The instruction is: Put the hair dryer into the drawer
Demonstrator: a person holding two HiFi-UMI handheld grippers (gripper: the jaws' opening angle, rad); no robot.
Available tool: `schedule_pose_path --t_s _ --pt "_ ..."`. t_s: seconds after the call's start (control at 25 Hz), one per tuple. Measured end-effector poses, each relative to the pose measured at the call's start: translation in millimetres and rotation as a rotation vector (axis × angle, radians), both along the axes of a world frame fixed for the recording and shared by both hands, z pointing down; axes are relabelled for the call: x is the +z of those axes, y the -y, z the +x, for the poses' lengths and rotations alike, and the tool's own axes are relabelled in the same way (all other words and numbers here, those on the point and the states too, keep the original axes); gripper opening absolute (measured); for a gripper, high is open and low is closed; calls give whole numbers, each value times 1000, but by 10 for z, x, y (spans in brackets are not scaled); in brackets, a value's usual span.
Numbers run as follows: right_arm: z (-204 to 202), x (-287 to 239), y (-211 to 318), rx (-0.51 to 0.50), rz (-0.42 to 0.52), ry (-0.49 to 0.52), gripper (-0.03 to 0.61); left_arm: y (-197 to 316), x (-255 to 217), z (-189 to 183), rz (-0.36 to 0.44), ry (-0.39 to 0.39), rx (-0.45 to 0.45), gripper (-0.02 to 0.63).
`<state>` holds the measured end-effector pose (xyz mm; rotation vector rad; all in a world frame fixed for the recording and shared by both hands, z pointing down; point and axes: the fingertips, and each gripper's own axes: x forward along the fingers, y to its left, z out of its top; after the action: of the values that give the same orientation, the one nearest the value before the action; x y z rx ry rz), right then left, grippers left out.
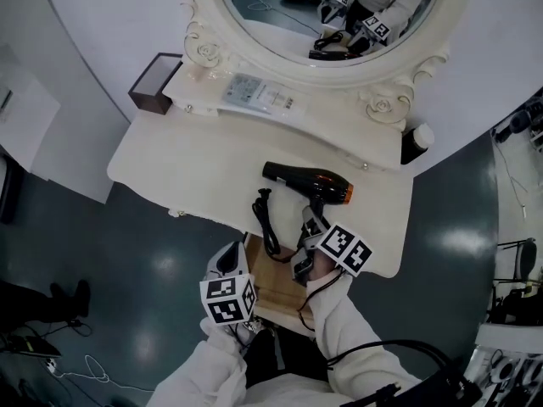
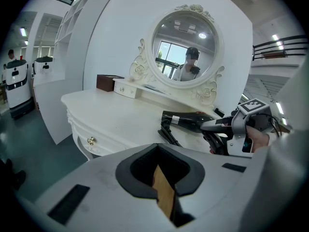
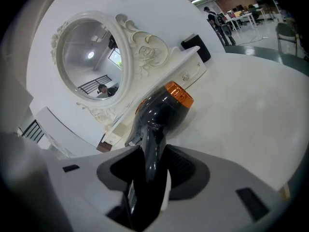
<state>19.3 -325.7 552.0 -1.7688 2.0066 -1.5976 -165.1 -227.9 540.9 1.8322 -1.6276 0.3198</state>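
Observation:
The black hair dryer (image 1: pixel 310 182) with an orange ring at its rear lies on the white dressing table (image 1: pixel 187 159), its handle pointing to the front edge. My right gripper (image 1: pixel 308 225) is shut on that handle, which fills the gap between its pads in the right gripper view (image 3: pixel 147 173). The dryer's body (image 3: pixel 161 110) stands out beyond the jaws. Its black cord (image 1: pixel 267 223) is bundled left of the handle. The wooden drawer (image 1: pixel 271 282) stands pulled out under the table's front edge. My left gripper (image 1: pixel 231 263) is shut and empty just left of the drawer.
An oval mirror (image 1: pixel 331 15) in an ornate frame stands at the back of the table. A brown box (image 1: pixel 153 87) sits at the back left, a dark bottle (image 1: pixel 416 142) at the back right. A second drawer's knob (image 2: pixel 90 140) shows on the table front.

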Motion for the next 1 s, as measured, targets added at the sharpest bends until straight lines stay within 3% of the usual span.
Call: schedule_pose_path --t_s 0.64,1.0 --pt "185 -194 -450 83 25 165 225 -313 -137 219 26 12 46 6" --pt "201 -351 -809 121 35 235 224 -632 -194 144 38 17 38 6"
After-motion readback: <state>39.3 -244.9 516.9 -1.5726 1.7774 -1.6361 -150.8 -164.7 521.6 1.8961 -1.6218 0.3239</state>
